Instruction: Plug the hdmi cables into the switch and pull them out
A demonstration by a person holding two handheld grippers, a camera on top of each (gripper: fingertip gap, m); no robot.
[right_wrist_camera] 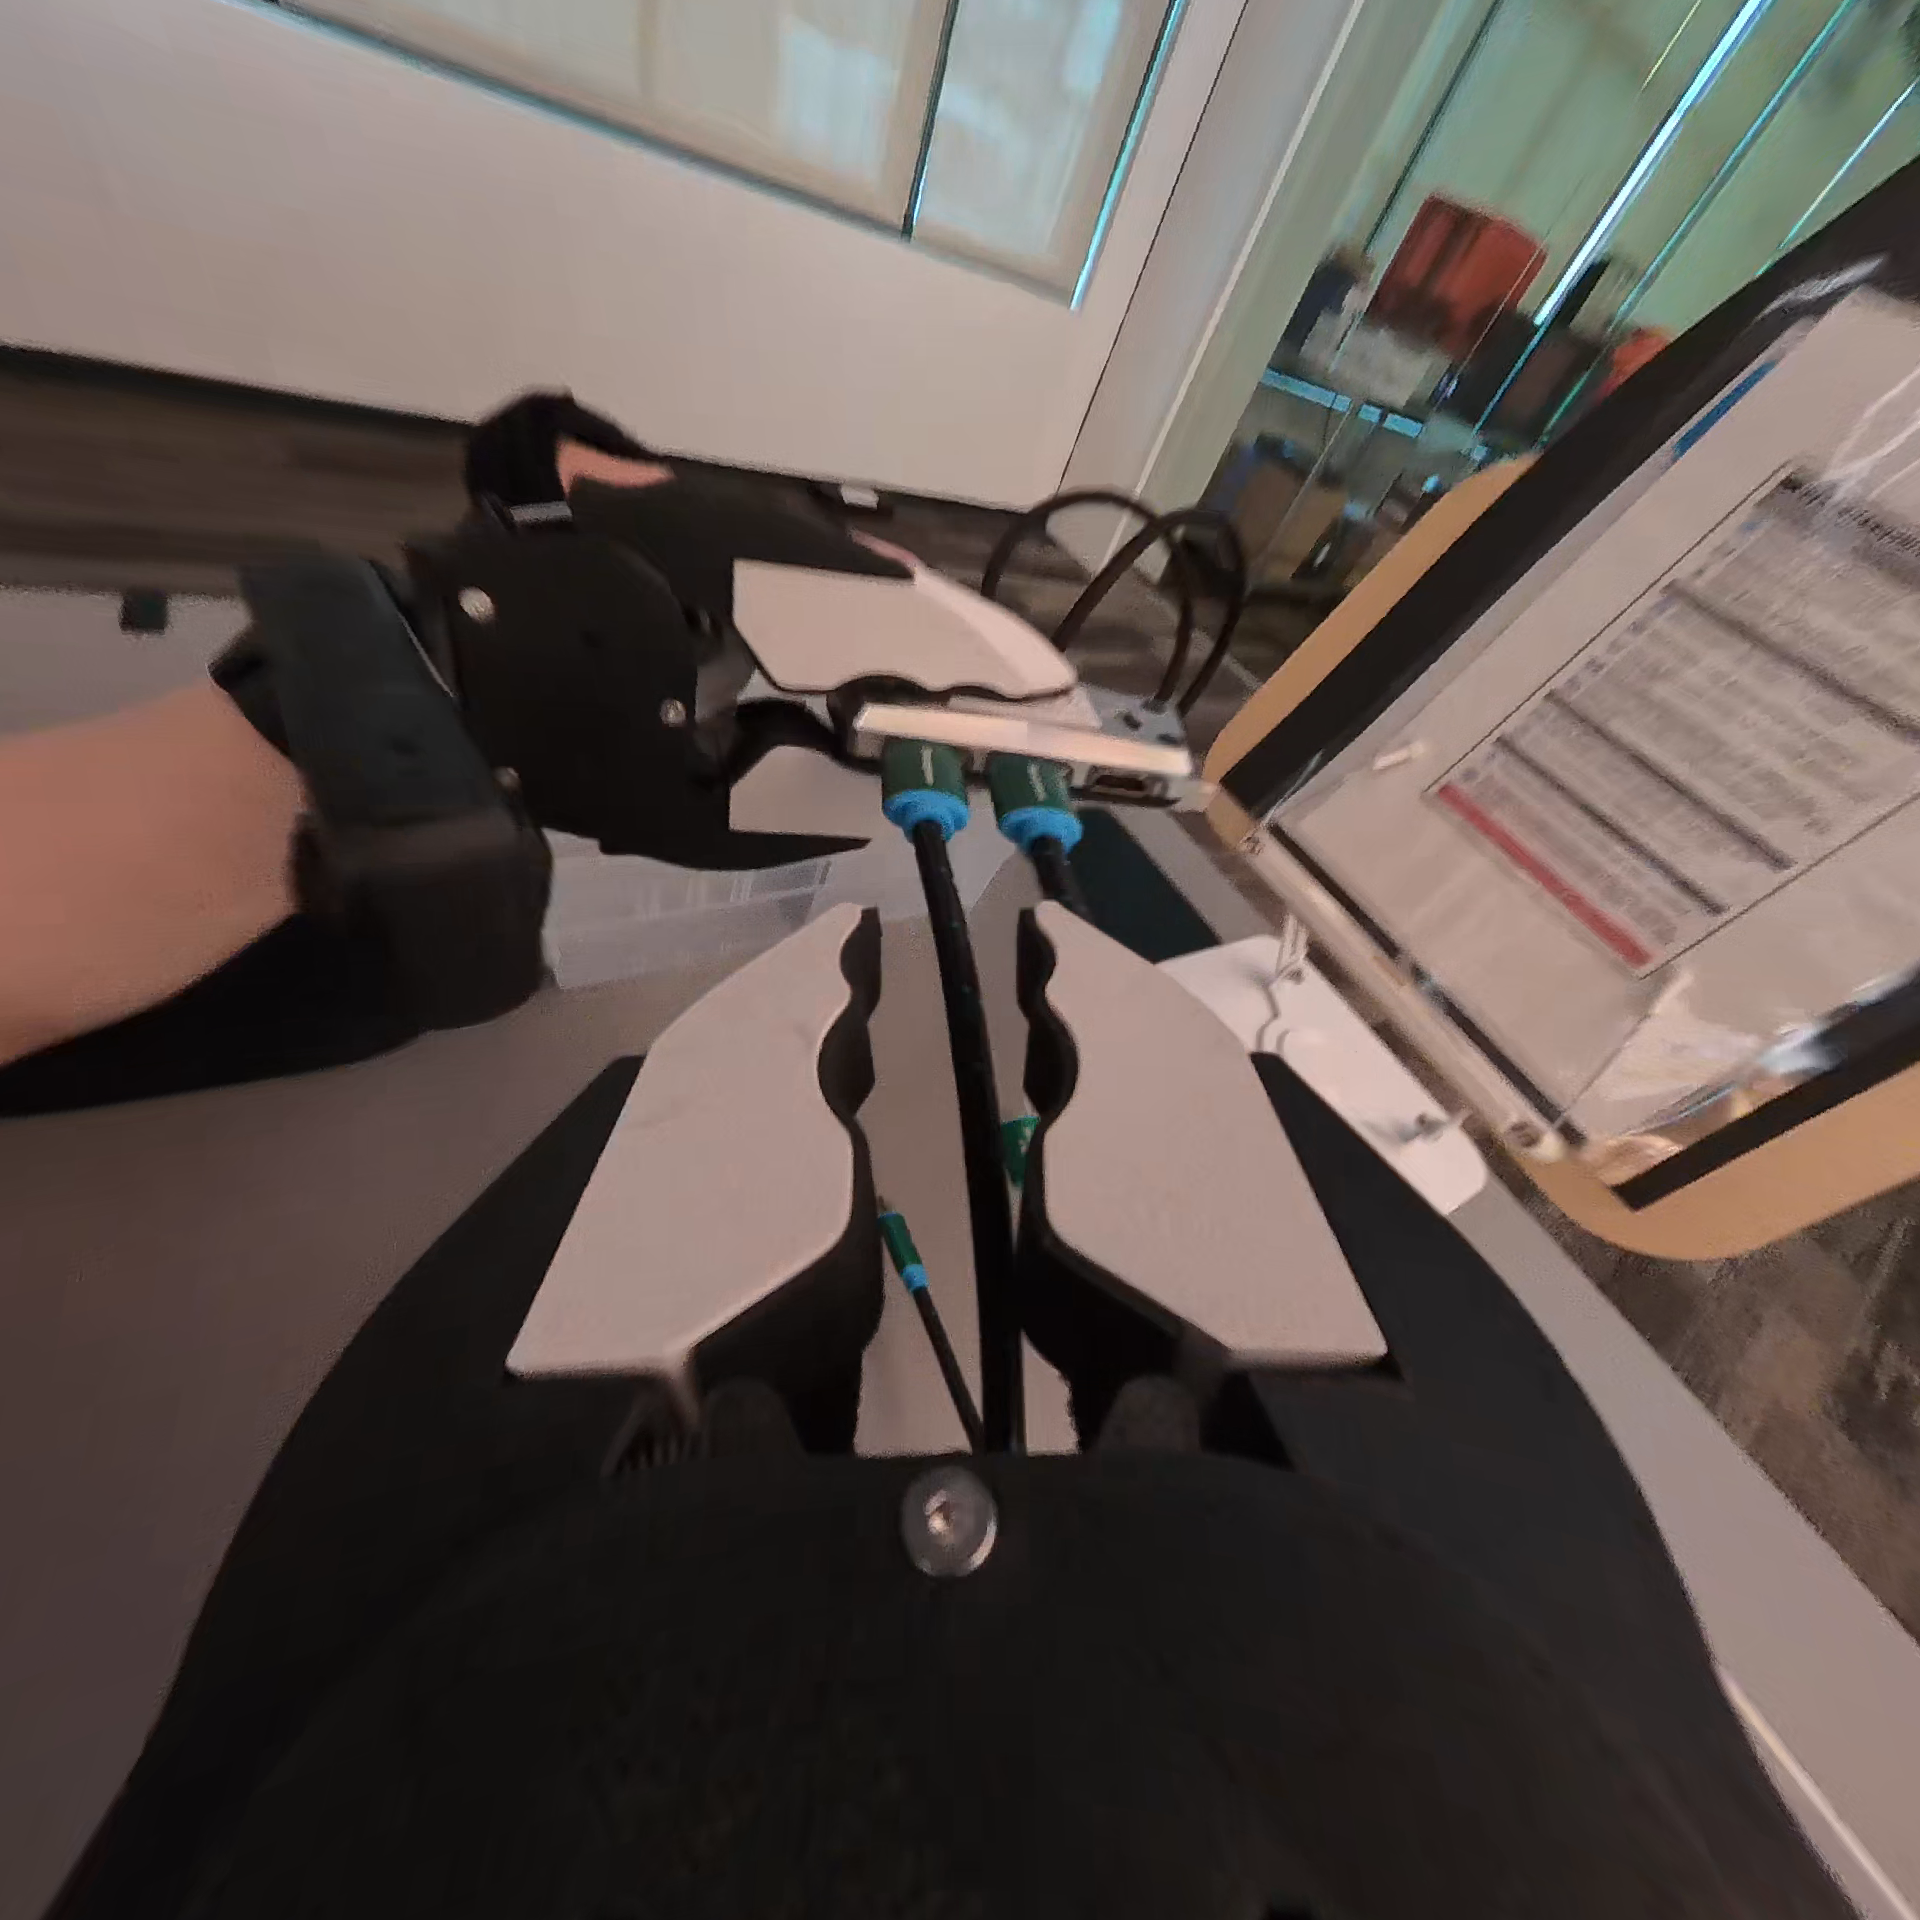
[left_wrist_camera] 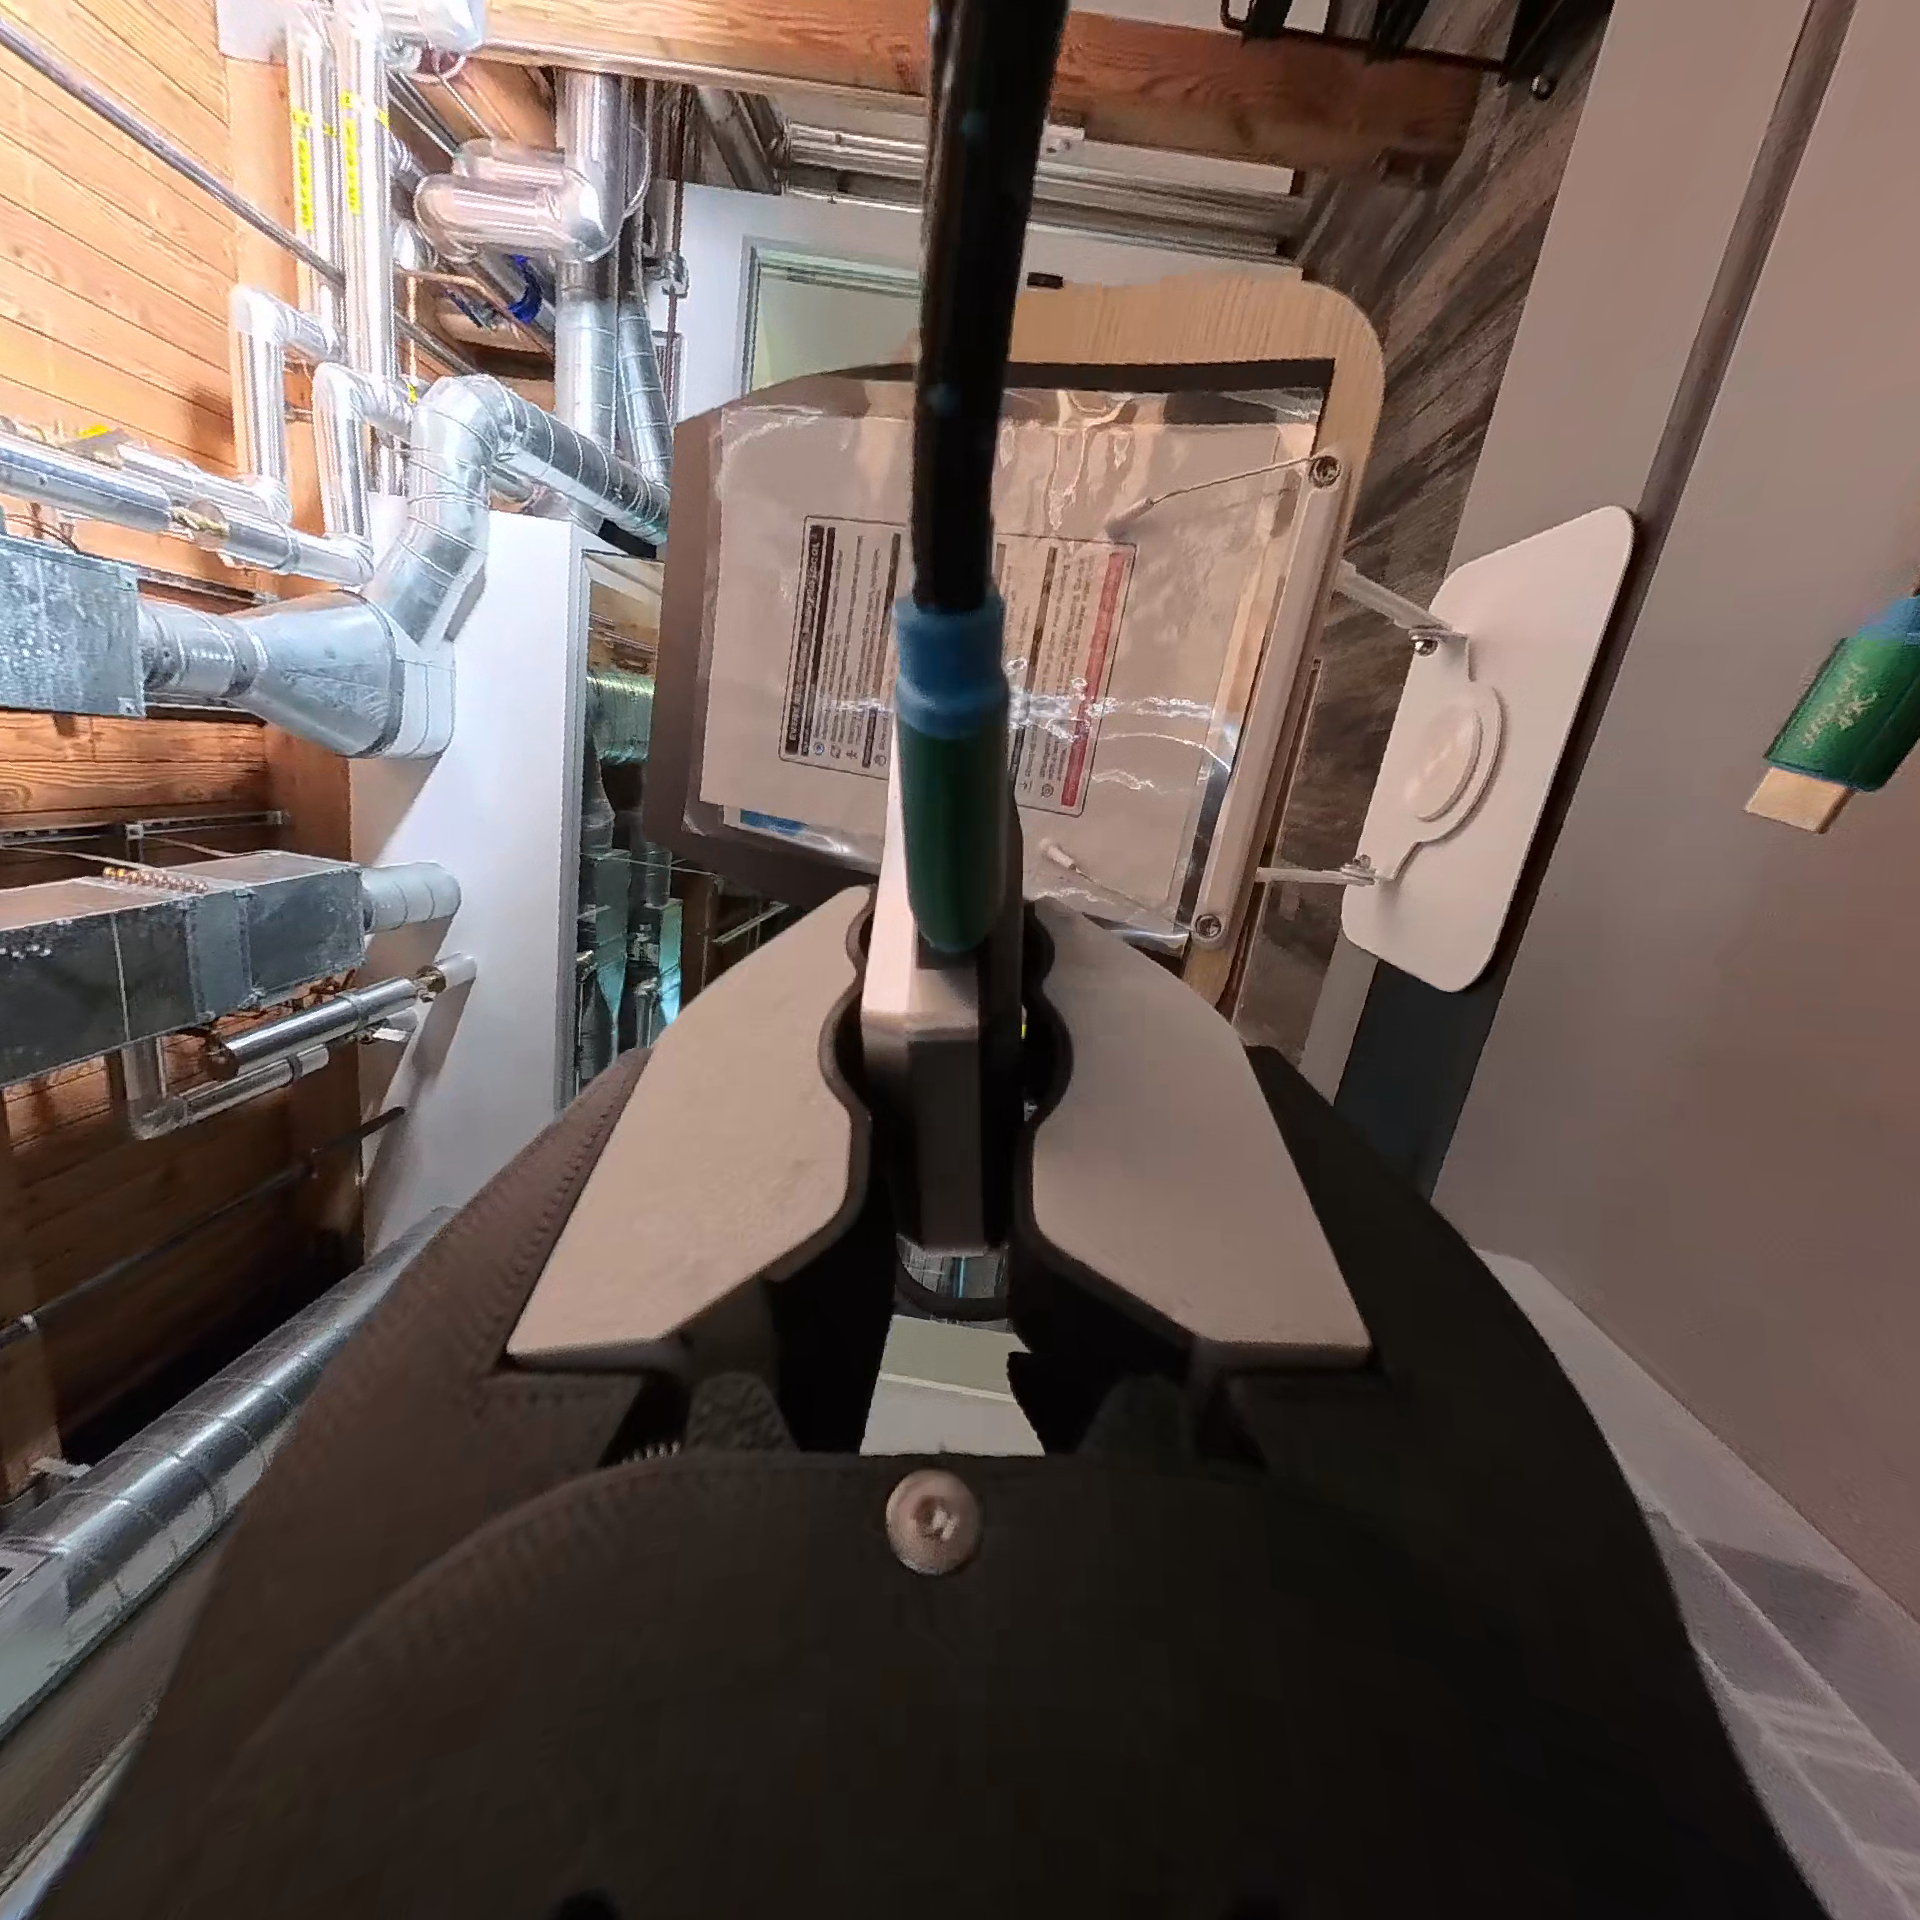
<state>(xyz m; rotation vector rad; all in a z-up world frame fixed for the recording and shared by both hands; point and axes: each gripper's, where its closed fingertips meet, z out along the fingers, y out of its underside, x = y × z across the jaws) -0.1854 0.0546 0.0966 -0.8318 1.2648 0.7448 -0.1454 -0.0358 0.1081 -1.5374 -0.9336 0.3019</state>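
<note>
While left gripper [left_wrist_camera: 940, 997] clamps switch [left_wrist_camera: 920, 1049], acrylic sign stand [right_wrist_camera: 1621, 790] beside, seemingly close.

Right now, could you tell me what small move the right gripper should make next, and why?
Probably ease the right gripper forward along the black cable and close on its green plug. Its jaws stand open astride that cable, short of the plug, while the left gripper clamps the switch with both plugs seated.
</note>
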